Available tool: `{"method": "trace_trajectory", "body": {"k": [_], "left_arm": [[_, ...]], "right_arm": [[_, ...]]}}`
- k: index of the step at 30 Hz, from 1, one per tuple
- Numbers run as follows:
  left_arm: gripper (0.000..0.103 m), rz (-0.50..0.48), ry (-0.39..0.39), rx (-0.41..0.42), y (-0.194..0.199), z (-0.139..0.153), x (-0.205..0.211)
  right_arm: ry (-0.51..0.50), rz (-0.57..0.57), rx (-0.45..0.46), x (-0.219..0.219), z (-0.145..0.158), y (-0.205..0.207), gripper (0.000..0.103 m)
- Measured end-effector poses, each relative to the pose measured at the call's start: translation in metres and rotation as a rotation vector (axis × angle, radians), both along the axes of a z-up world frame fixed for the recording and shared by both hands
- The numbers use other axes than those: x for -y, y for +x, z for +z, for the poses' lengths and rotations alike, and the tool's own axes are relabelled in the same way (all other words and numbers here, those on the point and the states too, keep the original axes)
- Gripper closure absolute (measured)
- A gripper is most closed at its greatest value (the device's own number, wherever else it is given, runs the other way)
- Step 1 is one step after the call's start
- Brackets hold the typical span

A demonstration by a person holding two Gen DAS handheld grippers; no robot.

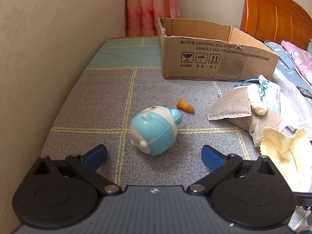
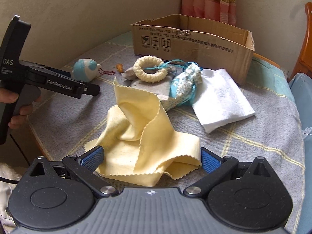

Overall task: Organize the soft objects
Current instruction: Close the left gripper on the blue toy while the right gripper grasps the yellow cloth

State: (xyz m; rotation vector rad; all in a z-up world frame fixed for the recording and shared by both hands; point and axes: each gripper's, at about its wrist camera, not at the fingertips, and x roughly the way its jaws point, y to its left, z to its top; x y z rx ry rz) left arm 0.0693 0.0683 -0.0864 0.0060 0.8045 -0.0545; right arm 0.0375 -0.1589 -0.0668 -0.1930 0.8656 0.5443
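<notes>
toy (image 1: 154, 130): glossy plastic | yellow cloth (image 2: 144, 136): soft matt fabric | box (image 1: 214, 58): rough cardboard

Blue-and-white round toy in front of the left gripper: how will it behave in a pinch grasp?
The toy looks smooth and glossy, so the open left gripper may slip on it. Its rounded body lies on its side, so a nudge would likely roll it across the blanket. It looks like a hollow shell, probably light.

Colours and patterns seen on the bed

A grey blanket (image 1: 81, 105) is crossed by yellow lines; a pale yellow cloth (image 2: 144, 136), white towel (image 2: 220, 97), blue-and-white toy (image 1: 154, 130) and brown box (image 1: 214, 58) are seen.
</notes>
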Motion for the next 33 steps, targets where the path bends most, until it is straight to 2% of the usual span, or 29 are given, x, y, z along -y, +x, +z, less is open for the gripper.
{"method": "trace_trajectory", "body": {"k": [4, 8, 14, 16, 22, 28, 33], "left_arm": [[0.001, -0.007, 0.015, 0.013, 0.001, 0.002, 0.002], [0.001, -0.027, 0.024, 0.04, 0.002, 0.006, 0.003], [0.007, -0.051, 0.06, 0.073, 0.009, 0.007, 0.003], [0.019, -0.06, 0.058, 0.077, 0.01, 0.008, 0.003], [0.047, -0.079, 0.038, 0.063, 0.012, 0.007, 0.002], [0.047, -0.076, 0.022, 0.054, 0.012, 0.007, 0.003], [0.047, -0.078, 0.022, 0.053, 0.011, 0.007, 0.004]], "right_arm": [[0.048, 0.039, -0.034, -0.01, 0.002, 0.004, 0.0], [0.027, 0.084, -0.036, -0.022, 0.001, 0.002, 0.0], [0.01, 0.034, -0.031, -0.009, 0.003, 0.002, 0.0], [-0.001, 0.017, -0.034, -0.003, 0.003, 0.002, 0.0], [0.006, 0.031, -0.042, 0.002, 0.005, -0.004, 0.0], [0.0, 0.097, -0.053, -0.01, 0.004, -0.007, 0.0], [-0.042, 0.125, -0.024, -0.027, 0.002, -0.007, 0.0]]}}
